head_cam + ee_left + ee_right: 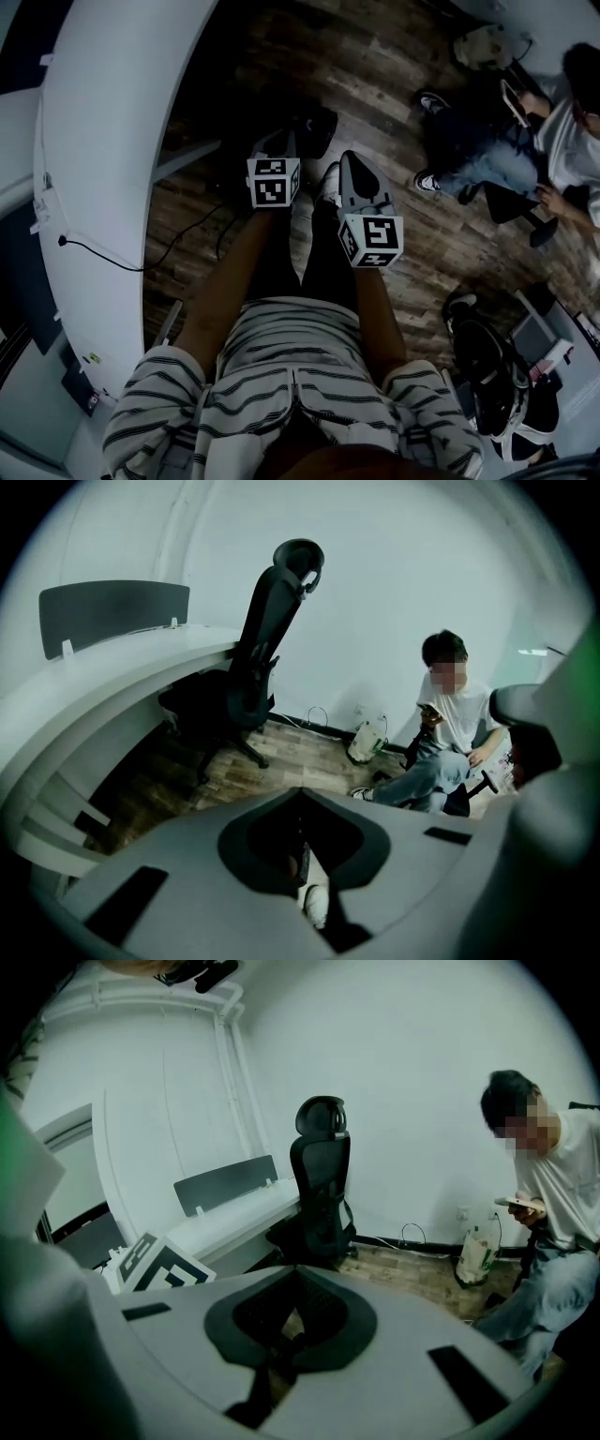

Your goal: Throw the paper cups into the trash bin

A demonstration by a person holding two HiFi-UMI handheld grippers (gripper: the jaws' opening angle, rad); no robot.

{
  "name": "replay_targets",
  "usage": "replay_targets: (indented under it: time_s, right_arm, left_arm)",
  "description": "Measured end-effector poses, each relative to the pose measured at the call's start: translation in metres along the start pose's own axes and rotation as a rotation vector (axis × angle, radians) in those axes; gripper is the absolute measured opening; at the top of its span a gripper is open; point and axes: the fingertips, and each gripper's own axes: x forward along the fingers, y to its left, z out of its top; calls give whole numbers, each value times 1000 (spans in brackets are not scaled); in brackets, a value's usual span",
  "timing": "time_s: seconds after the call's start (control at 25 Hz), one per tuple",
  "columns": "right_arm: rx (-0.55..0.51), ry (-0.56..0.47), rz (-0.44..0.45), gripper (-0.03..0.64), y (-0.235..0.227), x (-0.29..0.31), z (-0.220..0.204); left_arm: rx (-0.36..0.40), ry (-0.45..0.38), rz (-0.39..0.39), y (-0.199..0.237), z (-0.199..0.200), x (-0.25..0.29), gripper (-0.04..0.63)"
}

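No paper cup shows in any view. My left gripper (281,141) hangs over the wooden floor in front of my legs, its marker cube (272,181) facing up. In the left gripper view its two grey jaws meet at the tip (302,794) with nothing between them. My right gripper (352,159) is beside it, a little nearer to me, and its jaws (295,1274) also stand together and empty. A dark object (317,127) sits on the floor just beyond the left gripper; I cannot tell whether it is a bin.
A white curved desk (103,141) runs along the left with a black cable (169,248) trailing off it. A black office chair (267,658) stands by the desk. A person (525,150) sits at the right. A dark bag (487,370) lies at lower right.
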Motion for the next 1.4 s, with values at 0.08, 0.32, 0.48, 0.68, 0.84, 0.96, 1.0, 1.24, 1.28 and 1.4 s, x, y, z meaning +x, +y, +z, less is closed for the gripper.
replay_targets:
  time_s: [0.08,0.32,0.48,0.68,0.84,0.96,1.0,1.24,1.28,1.4]
  right_arm:
    - [-3,-6,12,17,4,-1,9]
    - [-34,-40,32,17,14,-5,39]
    - [-44,-59,48,17,23,-11,56]
    - [-65,-87,80,17,40,-22,78]
    - [-88,-116,110,17,57,-31,97]
    - [-105,-136,119,17,65,-38,112]
    - [-109,-148,121,17,66,-39,118]
    - [-132,-201,121,17,75,-45,145]
    - [-136,-210,119,17,77,-46,149]
    - [-145,-232,118,17,84,-50,157]
  left_arm:
    - [2,-30,-2,-3,15,-12,24]
    - [0,-119,-22,-11,55,-54,23]
    - [-20,-174,-27,-16,72,-80,23]
    - [-9,-256,-29,-25,98,-115,24]
    - [6,-330,-43,-32,122,-147,23]
    - [31,-380,-48,-36,138,-170,23]
    - [36,-392,-50,-36,143,-176,24]
    - [44,-456,-53,-31,166,-208,23]
    - [45,-465,-54,-30,168,-212,23]
    - [52,-484,-59,-29,172,-223,23]
